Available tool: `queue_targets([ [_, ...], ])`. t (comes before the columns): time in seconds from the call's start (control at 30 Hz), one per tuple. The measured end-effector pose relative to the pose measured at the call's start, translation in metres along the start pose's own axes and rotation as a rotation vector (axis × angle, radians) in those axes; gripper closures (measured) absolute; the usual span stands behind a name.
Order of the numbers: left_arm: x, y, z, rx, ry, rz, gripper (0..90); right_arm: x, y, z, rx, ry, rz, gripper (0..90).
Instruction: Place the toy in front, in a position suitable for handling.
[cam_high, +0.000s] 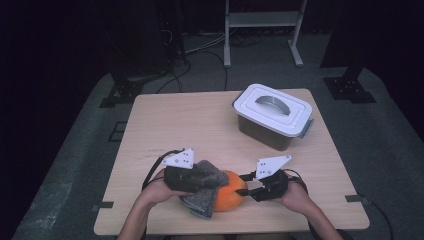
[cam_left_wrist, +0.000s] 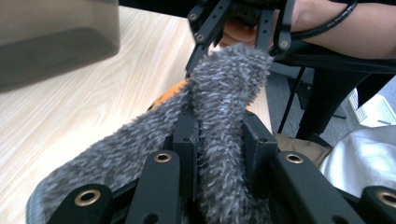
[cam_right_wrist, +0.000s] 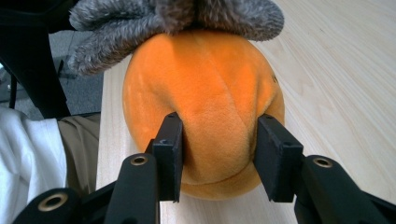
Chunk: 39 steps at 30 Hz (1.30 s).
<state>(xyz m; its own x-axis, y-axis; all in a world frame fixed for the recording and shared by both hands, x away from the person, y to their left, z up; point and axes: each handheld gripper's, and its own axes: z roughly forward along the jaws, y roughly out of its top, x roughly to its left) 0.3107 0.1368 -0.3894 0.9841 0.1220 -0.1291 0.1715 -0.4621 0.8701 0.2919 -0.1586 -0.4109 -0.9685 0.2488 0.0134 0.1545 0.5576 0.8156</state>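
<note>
Orange plush ball sits at the near edge of the counter, between both tools. Right hand-held gripper has its jaws pressed into the plush on either side, dimpling it: gripped. Left hand-held gripper is clamped narrow on a fold of grey fuzzy cloth draped over the ball's top. Lidded plastic box stands well apart, far right. Step in hand, as judged: separating cloth from ball. Next: hold ball firm, draw cloth off.
</note>
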Motion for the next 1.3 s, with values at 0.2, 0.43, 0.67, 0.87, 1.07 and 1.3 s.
queue_targets([
  [0.2,0.008,-0.011,-0.002,0.003,-0.019,-0.029,71.0,-0.002,0.0,0.004,0.002,0.006,0.004,34.0],
  [0.43,0.008,-0.009,-0.004,-0.007,-0.006,-0.039,70.9,-0.006,-0.004,0.012,0.003,0.021,0.034,41.6],
  [0.67,-0.008,0.014,-0.003,-0.039,-0.007,0.022,70.9,0.008,0.011,0.006,0.004,-0.062,-0.053,53.3],
  [0.87,-0.01,0.014,0.005,-0.014,-0.015,0.031,71.0,0.021,0.019,0.012,0.018,-0.068,-0.113,54.4],
  [1.07,0.003,0.001,-0.005,-0.017,0.018,-0.02,70.8,0.011,0.011,0.007,0.006,-0.052,-0.064,55.2],
  [1.3,-0.001,0.006,-0.004,-0.06,-0.021,-0.018,70.9,0.006,0.011,0.009,-0.017,-0.042,0.016,54.7],
])
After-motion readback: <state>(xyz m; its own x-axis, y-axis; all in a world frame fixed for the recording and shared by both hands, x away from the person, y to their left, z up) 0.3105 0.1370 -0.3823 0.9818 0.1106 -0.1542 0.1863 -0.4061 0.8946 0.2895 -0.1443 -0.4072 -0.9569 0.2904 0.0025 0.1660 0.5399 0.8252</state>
